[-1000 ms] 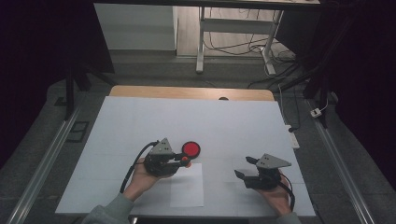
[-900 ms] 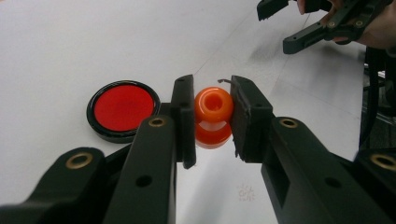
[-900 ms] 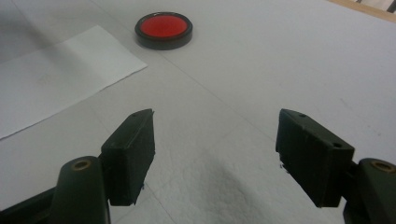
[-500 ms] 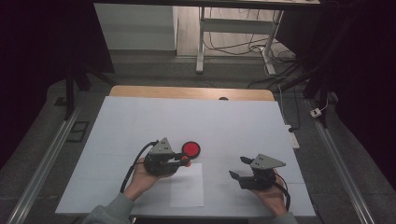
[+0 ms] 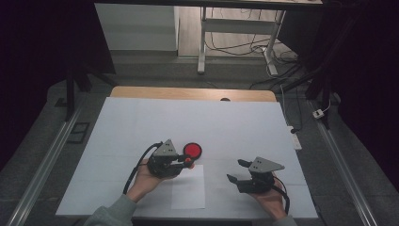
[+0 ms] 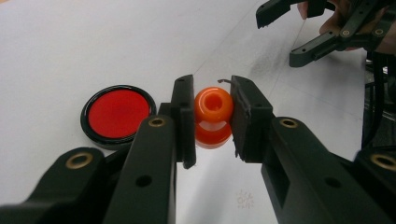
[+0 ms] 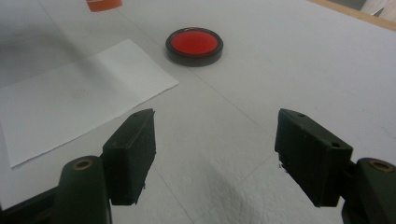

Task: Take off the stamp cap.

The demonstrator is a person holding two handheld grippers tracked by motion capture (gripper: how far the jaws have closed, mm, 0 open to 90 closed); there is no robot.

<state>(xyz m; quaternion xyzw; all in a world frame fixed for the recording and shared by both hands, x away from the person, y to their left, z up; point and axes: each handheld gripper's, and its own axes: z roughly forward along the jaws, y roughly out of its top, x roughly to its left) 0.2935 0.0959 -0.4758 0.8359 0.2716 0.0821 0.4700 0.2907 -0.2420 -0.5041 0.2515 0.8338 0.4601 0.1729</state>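
Small orange glossy plastic piece with a round hole in its top point(image 6: 213, 116) sits squarely between the left gripper's point(image 6: 212, 119) two black jaws, both pads pressed against its sides, so that claw is closed down to the width of the piece and has hold of it. In the high view the left gripper point(image 5: 186, 161) is at about 7 o'clock on the white table cover point(image 5: 197, 120), and the orange piece is a small spot at its jaw tips, just above the top edge of the white paper sheet point(image 5: 189, 190); whether it touches the surface I can't tell. Round red disc with black rim point(image 6: 117, 115) lies flat at 9 o'clock of the gripped piece in the left gripper view, just beside the outer face of the near jaw, not touching the piece. In the high view the disc point(image 5: 192, 149) is at 1 o'clock of the left gripper. Right gripper point(image 7: 215, 154) has its jaws spread wide, nothing between them, bare table cover below; in the high view it point(image 5: 239, 171) sits at 5 o'clock on the table, well apart from the left one. From the right gripper view the disc point(image 7: 194, 45) lies at 12 o'clock, the paper sheet point(image 7: 79, 100) at 10 o'clock. Count: one orange piece, one red disc, one paper sheet, two grippers.
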